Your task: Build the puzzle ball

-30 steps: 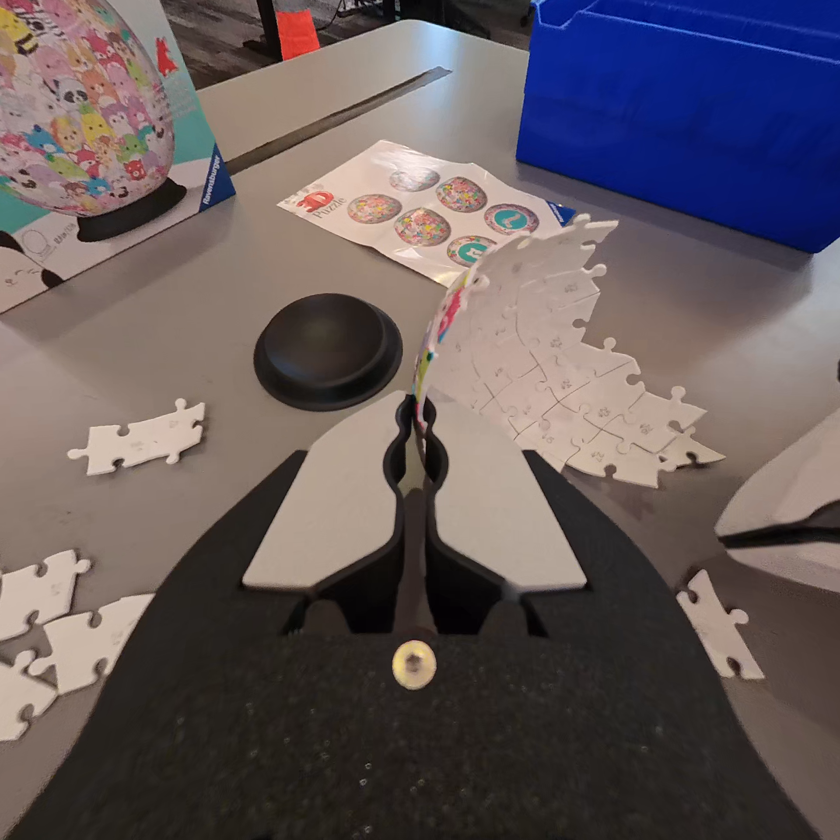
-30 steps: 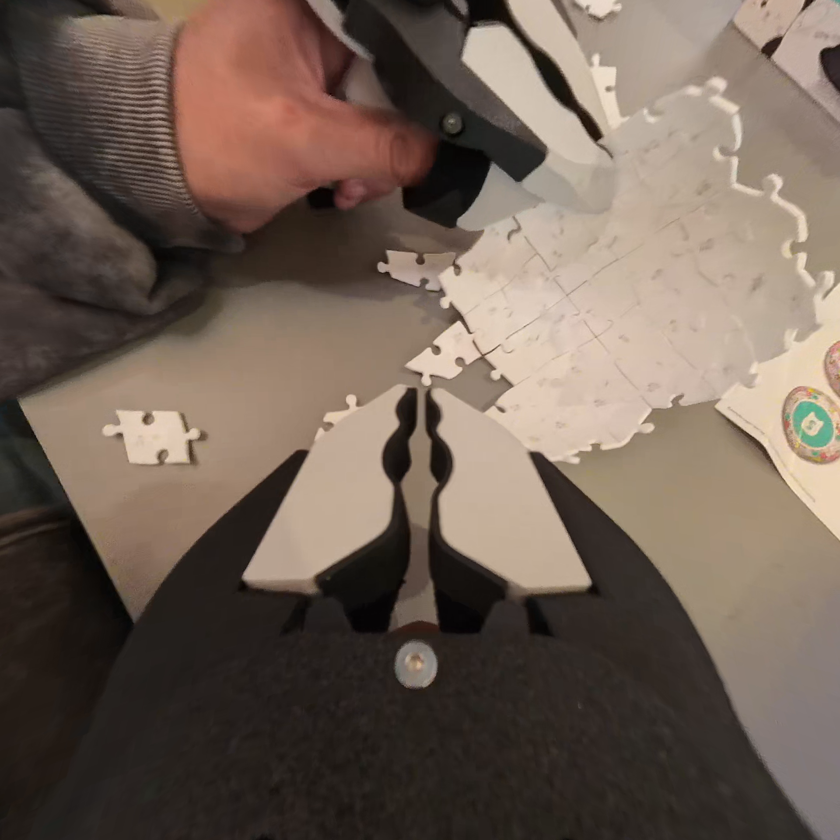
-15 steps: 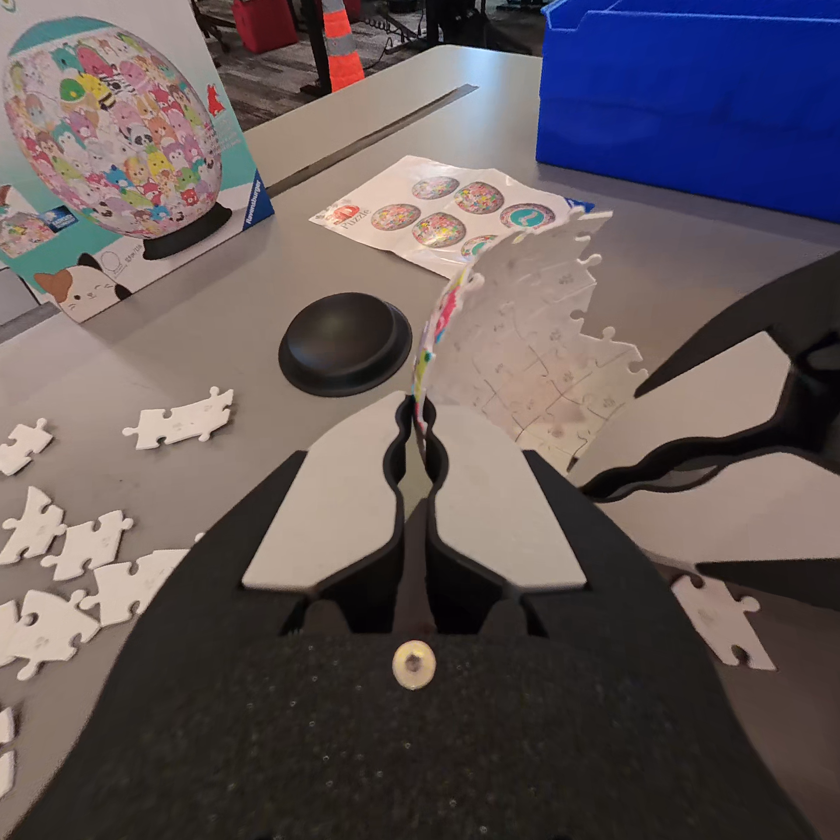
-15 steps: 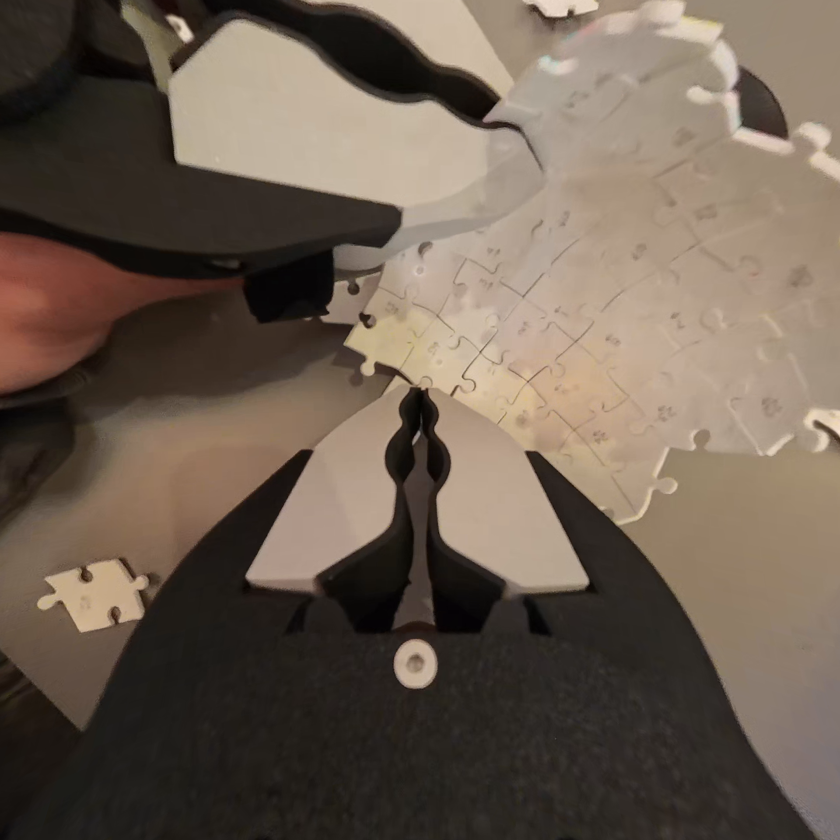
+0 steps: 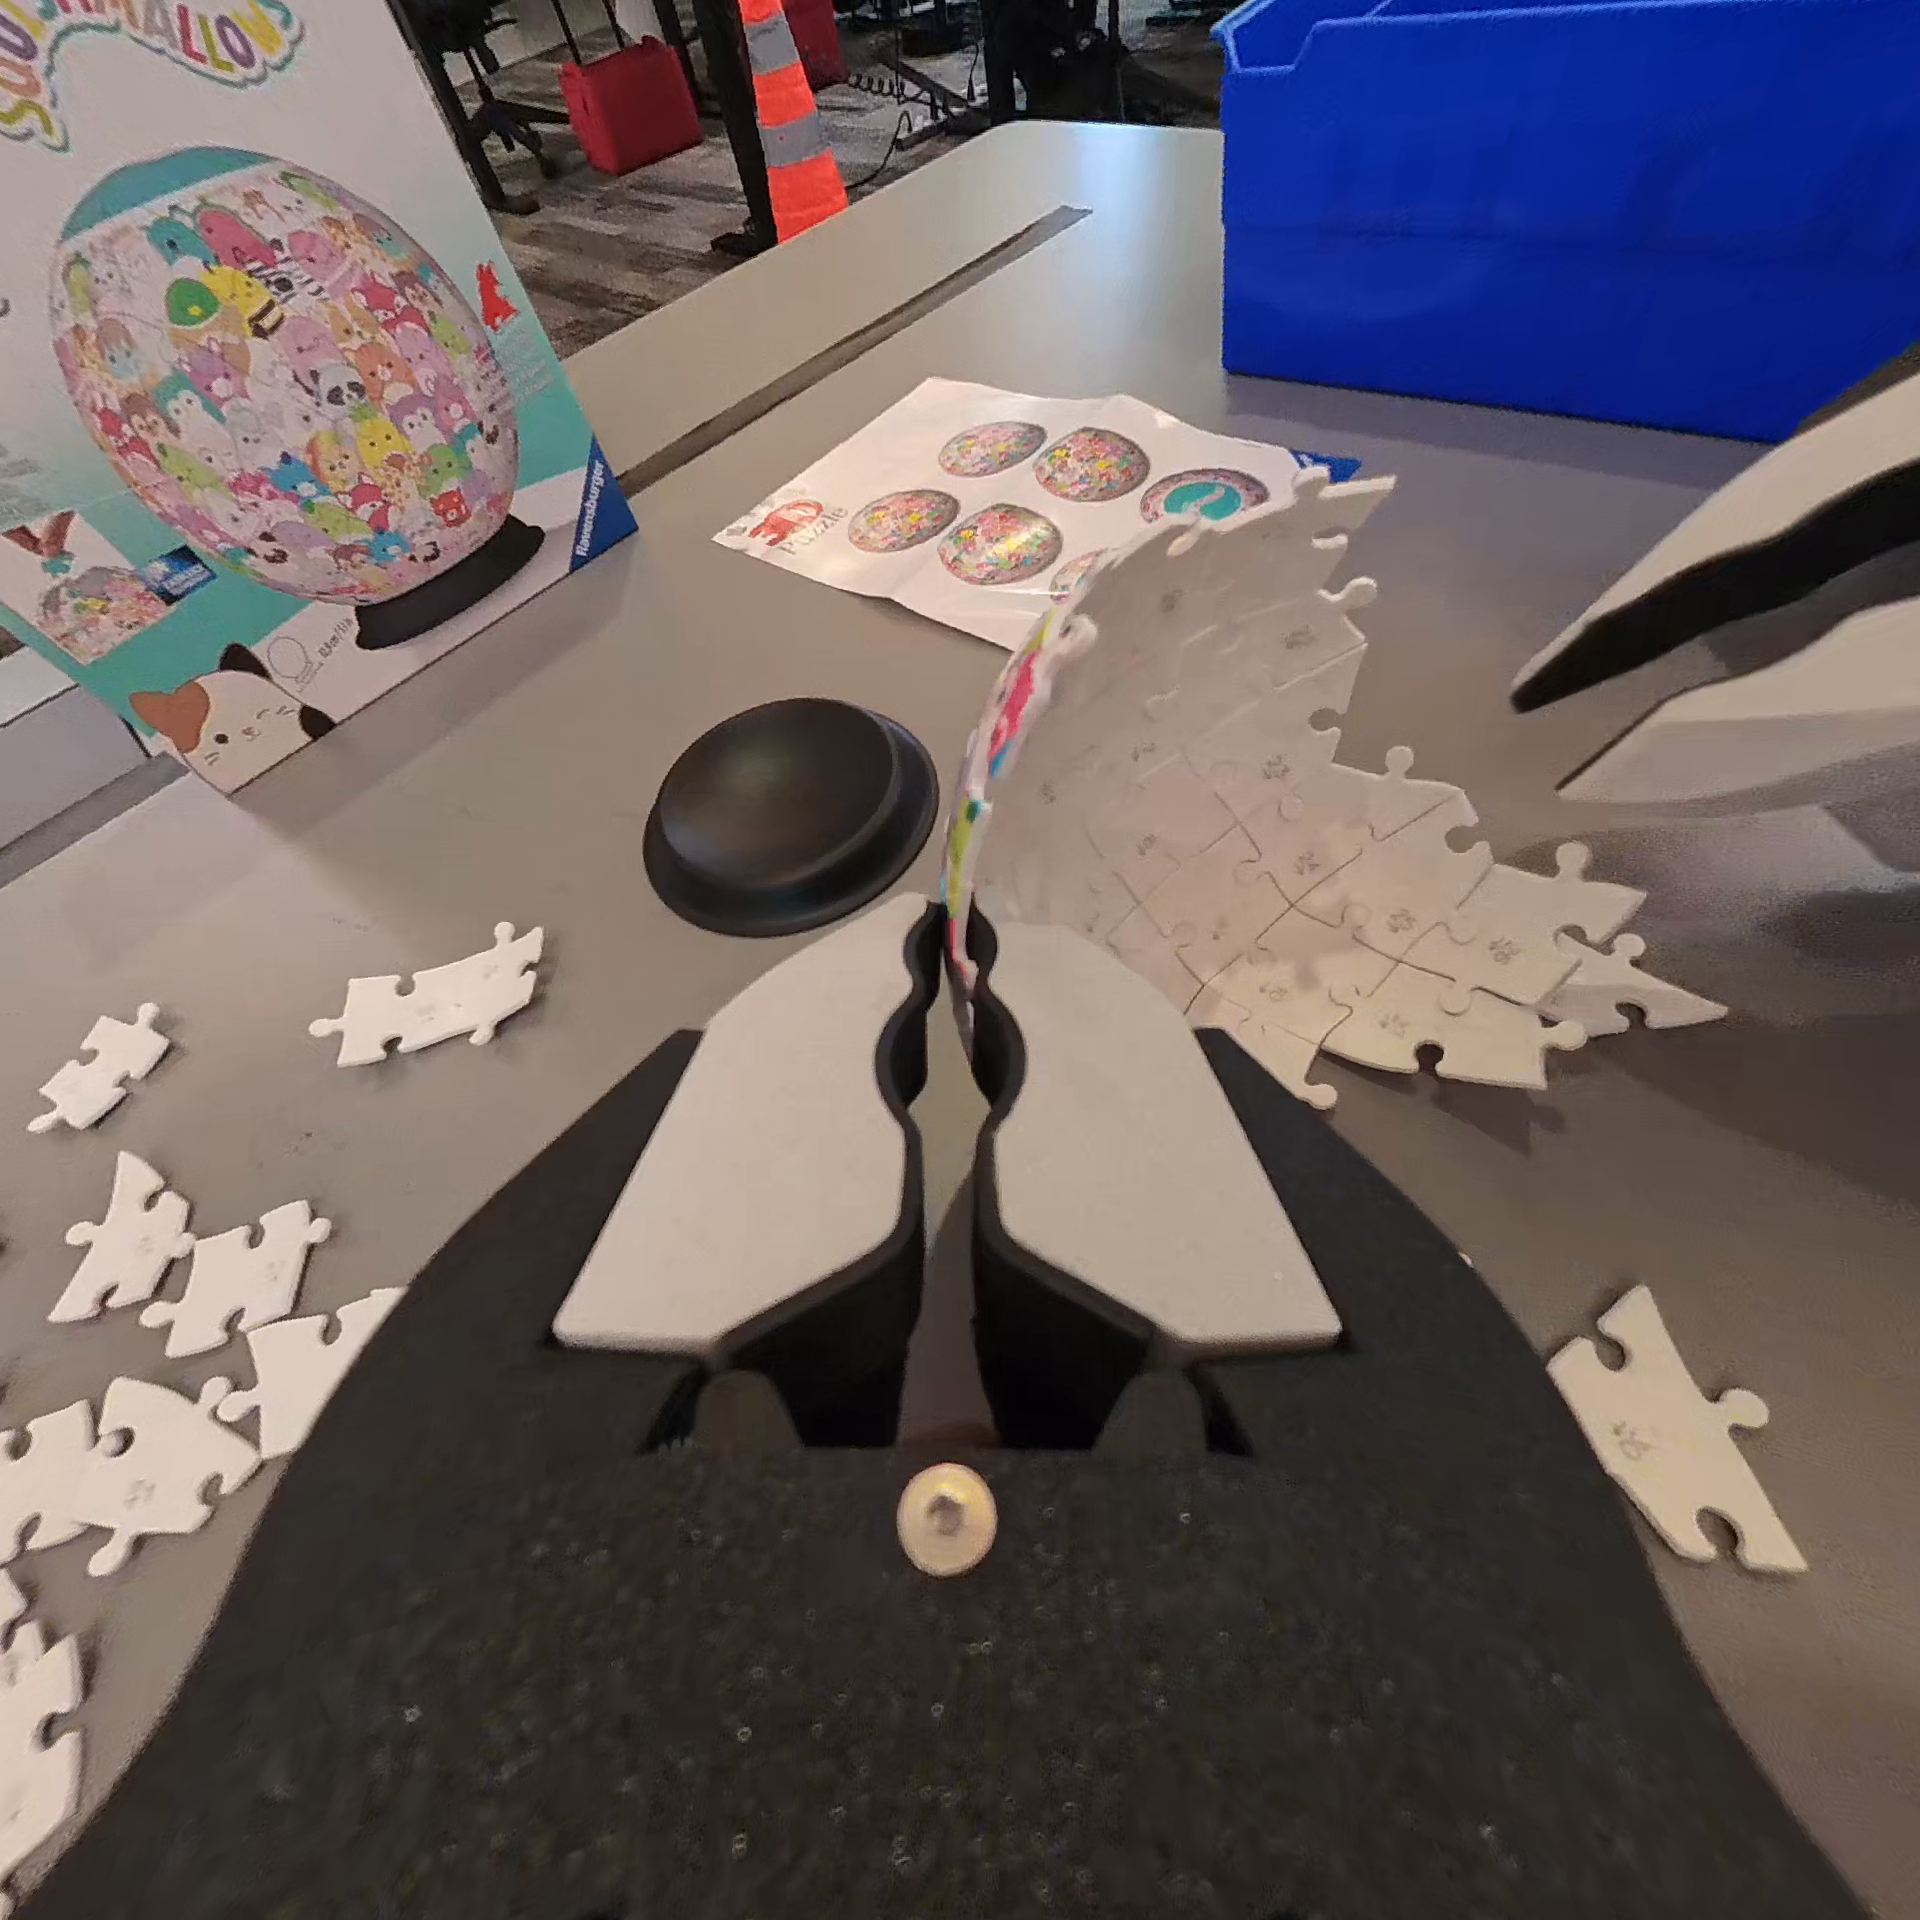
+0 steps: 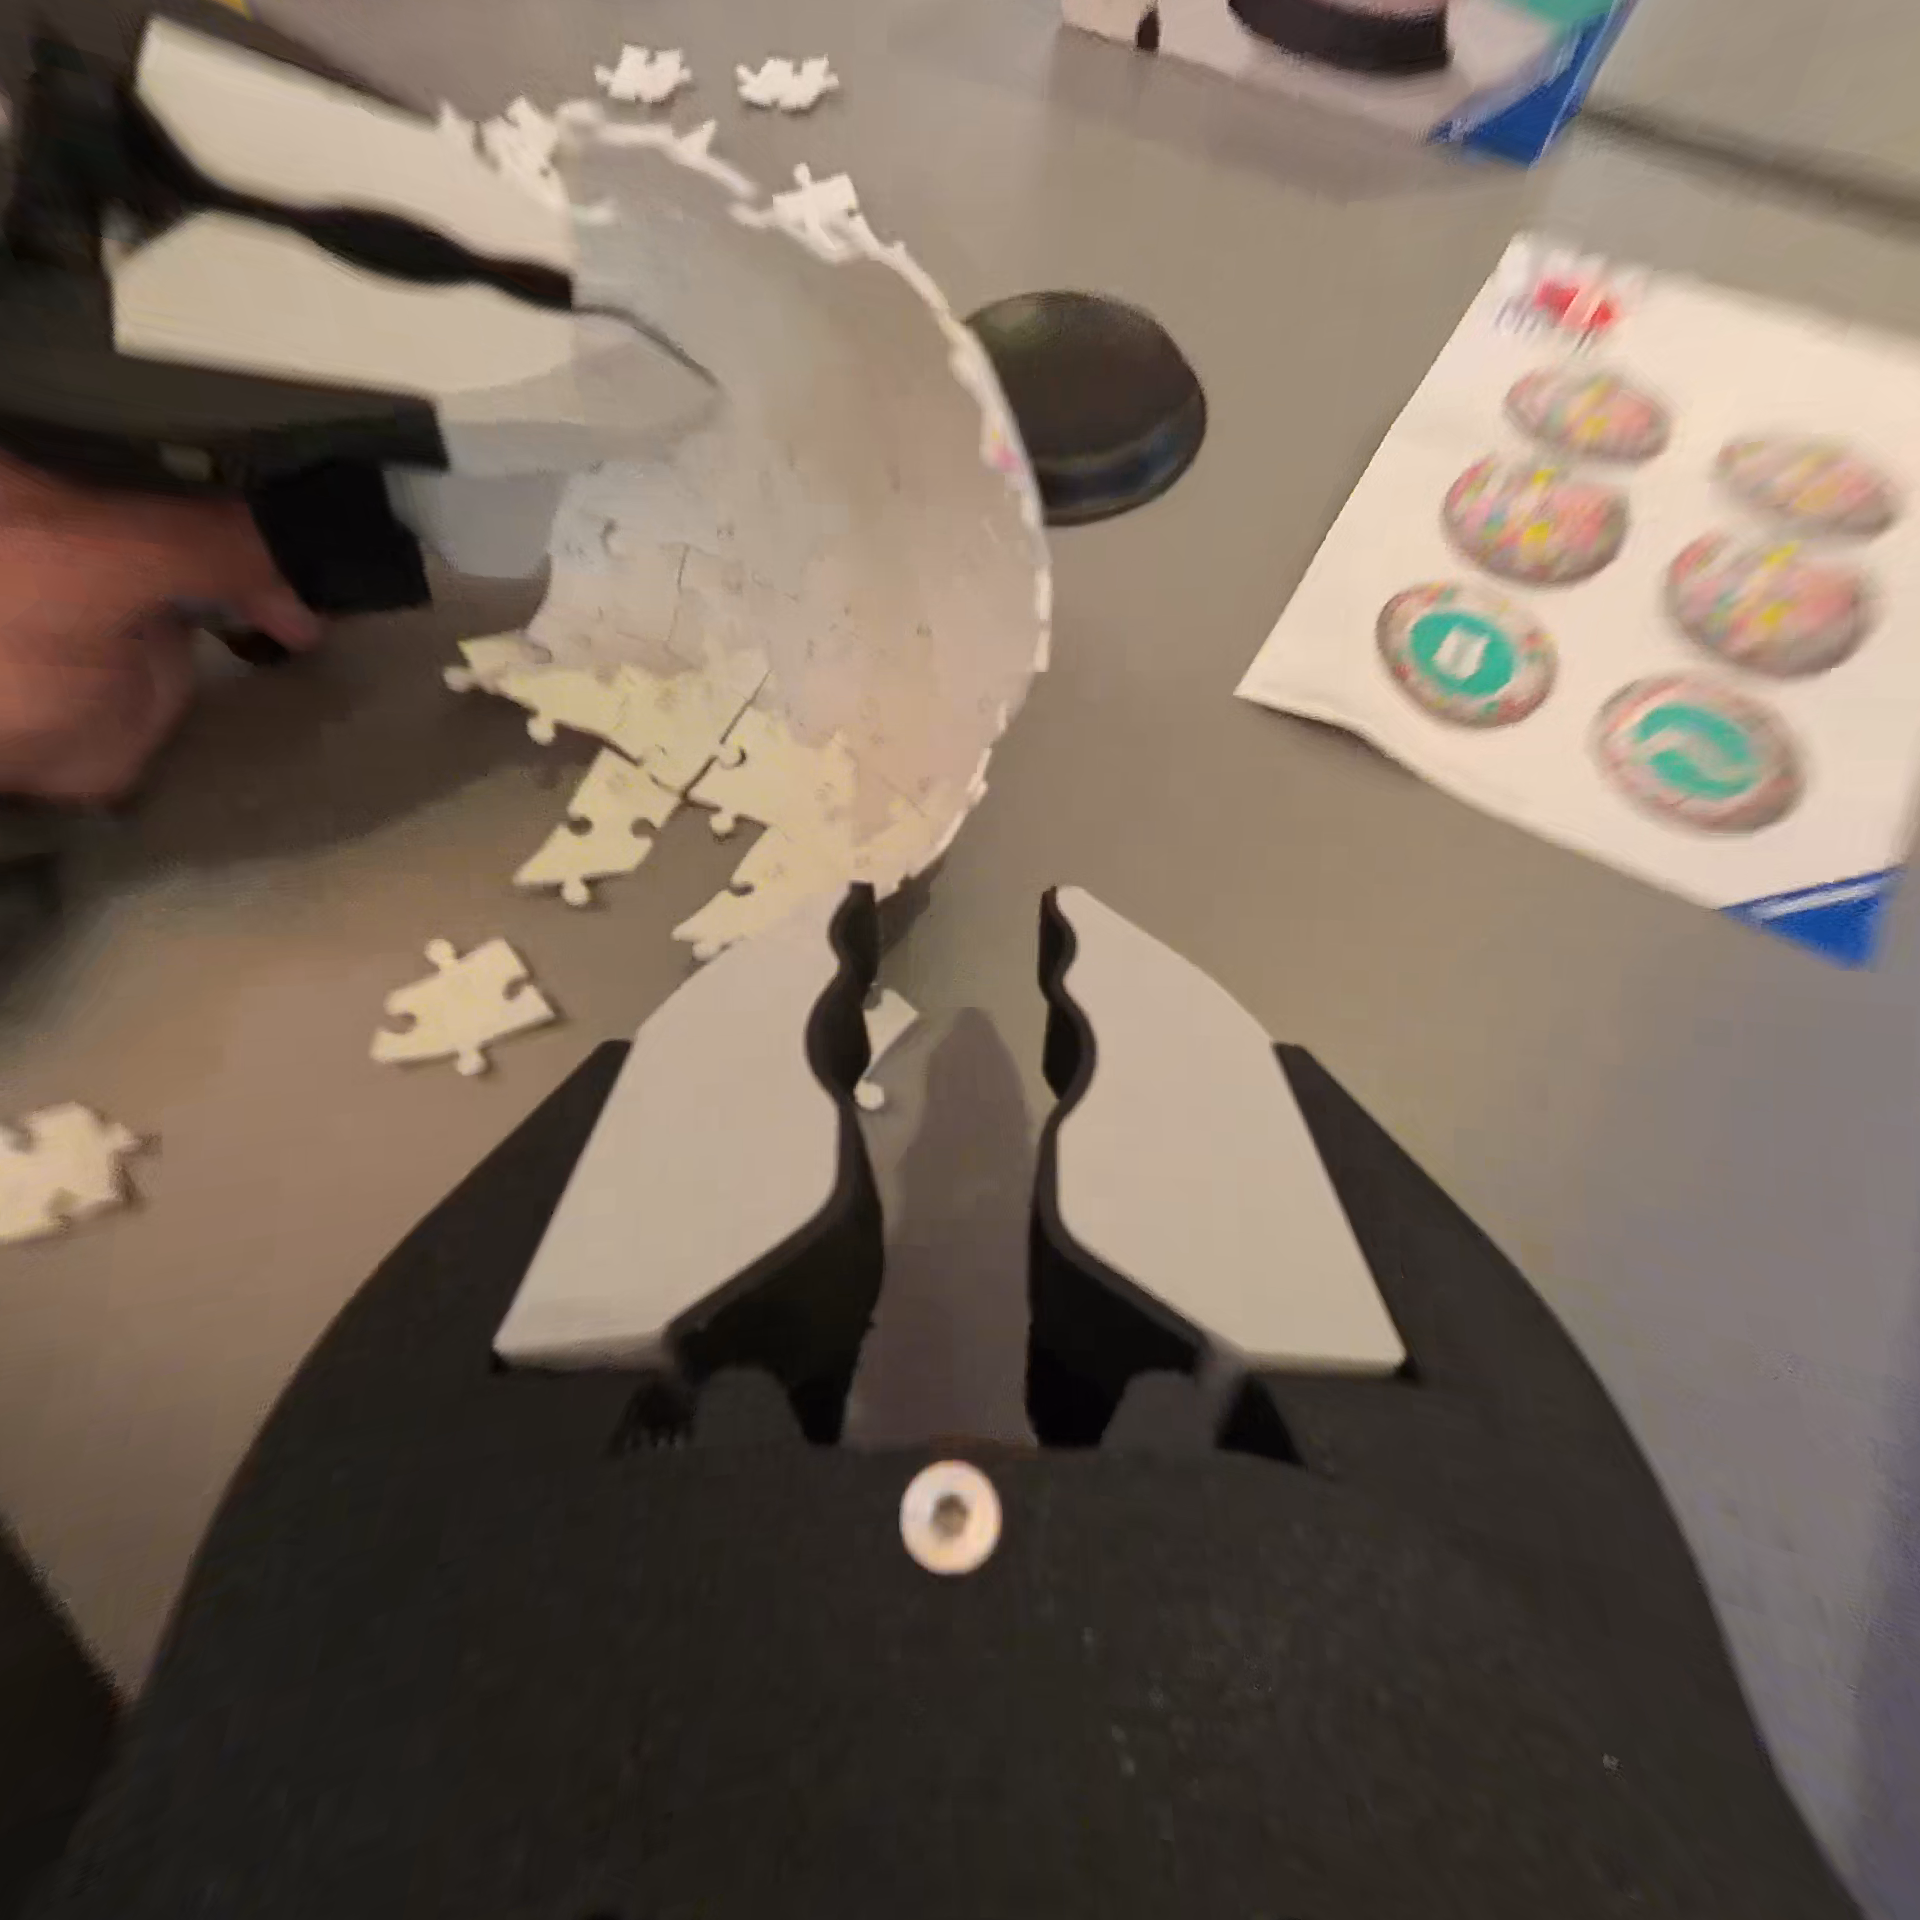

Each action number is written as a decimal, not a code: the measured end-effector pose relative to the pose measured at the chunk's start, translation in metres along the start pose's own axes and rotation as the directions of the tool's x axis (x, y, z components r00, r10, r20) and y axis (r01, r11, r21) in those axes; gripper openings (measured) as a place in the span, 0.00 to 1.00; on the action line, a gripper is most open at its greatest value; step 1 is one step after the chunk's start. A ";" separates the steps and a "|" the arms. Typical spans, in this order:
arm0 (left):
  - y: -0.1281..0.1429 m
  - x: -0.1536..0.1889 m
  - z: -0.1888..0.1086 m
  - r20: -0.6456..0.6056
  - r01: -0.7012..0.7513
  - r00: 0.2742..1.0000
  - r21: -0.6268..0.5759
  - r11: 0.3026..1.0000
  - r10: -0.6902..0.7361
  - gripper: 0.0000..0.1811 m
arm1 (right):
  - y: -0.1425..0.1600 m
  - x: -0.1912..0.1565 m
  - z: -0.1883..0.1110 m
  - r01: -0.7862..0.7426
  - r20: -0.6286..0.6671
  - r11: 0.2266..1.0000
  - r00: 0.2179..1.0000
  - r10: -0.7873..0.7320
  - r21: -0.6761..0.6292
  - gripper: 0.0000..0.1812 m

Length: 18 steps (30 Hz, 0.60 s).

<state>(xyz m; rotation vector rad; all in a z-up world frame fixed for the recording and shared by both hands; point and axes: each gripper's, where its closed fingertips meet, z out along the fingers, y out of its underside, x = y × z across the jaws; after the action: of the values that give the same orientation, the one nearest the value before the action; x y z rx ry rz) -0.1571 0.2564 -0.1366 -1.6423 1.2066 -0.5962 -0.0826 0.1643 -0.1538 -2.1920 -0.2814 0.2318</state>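
**Half-built puzzle shell held up by left claw, right claw free**

The left gripper (image 5: 958, 940) has its jaws nearly closed, w/ only a thin gap, and it pinches the edge of the curved puzzle shell (image 5: 1226, 821). The shell stands upright on its edge: white inner side faces right, a narrow strip of the coloured outer side shows at the left rim. Its lower part spreads down to the grey table (image 5: 436, 852); I cannot tell if it touches there.

The right gripper (image 6: 951, 914) is spread apart w/ a clear gap and holds nothing. It sits just beside the lower rim of the shell, not touching as far as I can see; this view is blurred.

Count, approx.:
- 1 black round stand (image 5: 790, 816), on the table just left of the shell, behind the left claw.
- 1 puzzle box (image 5: 281, 416), upright, far left.
- 1 instruction sheet (image 5: 997, 509), flat behind the shell, w/ 6 ball pictures in the right wrist view.
- 1 blue bin (image 5: 1558, 197), at the back right.
- Loose white pieces (image 5: 431, 1003): around 10 at the left side, some joined in pairs, some cut by the frame edge; exact no. not clear. 1 more single piece (image 5: 1662, 1439) lies at the right of the left claw.

A person's hand (image 6: 94, 644) grips the left tool.
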 end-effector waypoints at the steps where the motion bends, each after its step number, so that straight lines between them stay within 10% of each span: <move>1: 0.000 -0.001 0.000 0.005 0.006 1.000 -0.001 1.000 -0.006 0.01 | -0.001 0.000 0.004 -0.089 0.054 0.996 0.995 0.089 0.008 0.17; 10: -0.002 0.001 -0.003 0.060 -0.010 0.998 0.008 1.000 0.010 0.01 | 0.011 -0.021 0.031 -0.410 0.236 0.894 0.865 0.444 -0.180 0.06; 18: 0.001 -0.001 -0.004 0.080 -0.044 0.996 -0.002 0.999 0.044 0.02 | 0.010 -0.020 0.030 -0.374 0.198 0.913 0.894 0.402 -0.165 0.03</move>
<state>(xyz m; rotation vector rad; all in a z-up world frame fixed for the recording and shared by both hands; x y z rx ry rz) -0.1608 0.2555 -0.1355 -1.6204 1.1814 -0.4974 -0.1085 0.1763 -0.1780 -2.3309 0.0256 0.7111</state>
